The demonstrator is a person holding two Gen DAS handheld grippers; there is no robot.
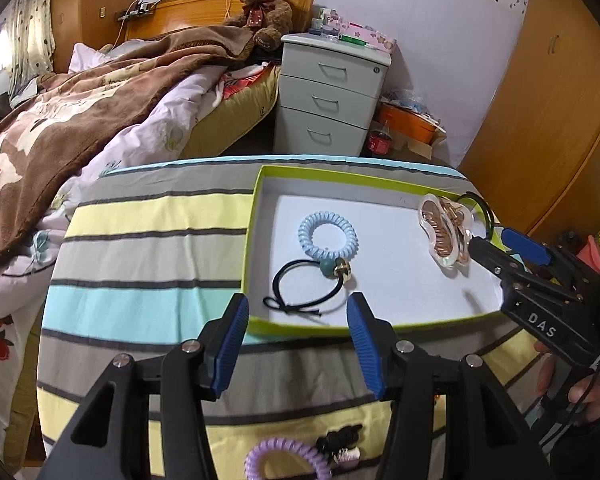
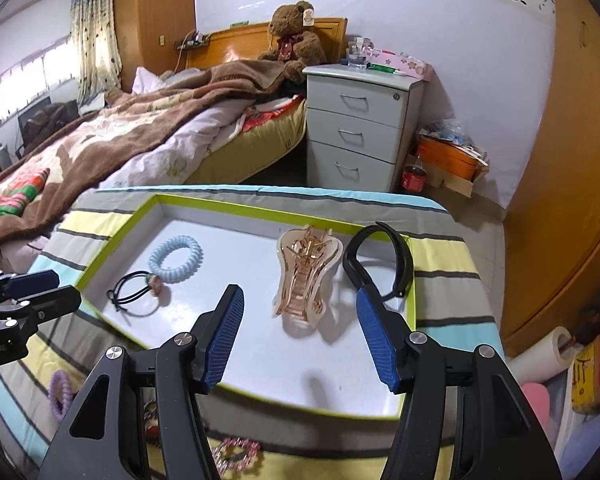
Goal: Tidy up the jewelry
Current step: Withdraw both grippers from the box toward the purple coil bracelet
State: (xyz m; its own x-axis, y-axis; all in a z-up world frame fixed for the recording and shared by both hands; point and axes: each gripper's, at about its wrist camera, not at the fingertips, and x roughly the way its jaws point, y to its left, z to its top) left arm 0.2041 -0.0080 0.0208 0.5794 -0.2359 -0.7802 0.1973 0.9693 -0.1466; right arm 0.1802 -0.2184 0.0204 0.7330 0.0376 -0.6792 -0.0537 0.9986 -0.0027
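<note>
Left wrist view: the left gripper (image 1: 298, 320) hangs with its jaws spread wide and nothing between them, at the near edge of the green-rimmed tray (image 1: 256, 216) on the striped cloth (image 1: 148, 248). Inside the tray lie a pale blue coil hair tie (image 1: 328, 240), a black elastic hair tie (image 1: 300, 292) with a bead touching the coil, and, to the right, a rose-gold claw clip (image 1: 446, 236). The right gripper (image 1: 496, 256) reaches in from the right, its tips just beside the clip. A purple coil tie (image 1: 284, 460) lies on the cloth near the camera.

Right wrist view: the right gripper (image 2: 300, 312) is also wide open and empty, the claw clip (image 2: 306, 280) lying free on the tray floor between and beyond its fingers. A black headband (image 2: 396, 256) rests over the tray's right rim (image 2: 410, 280). The left gripper (image 2: 36, 292) shows at the left edge.
</note>
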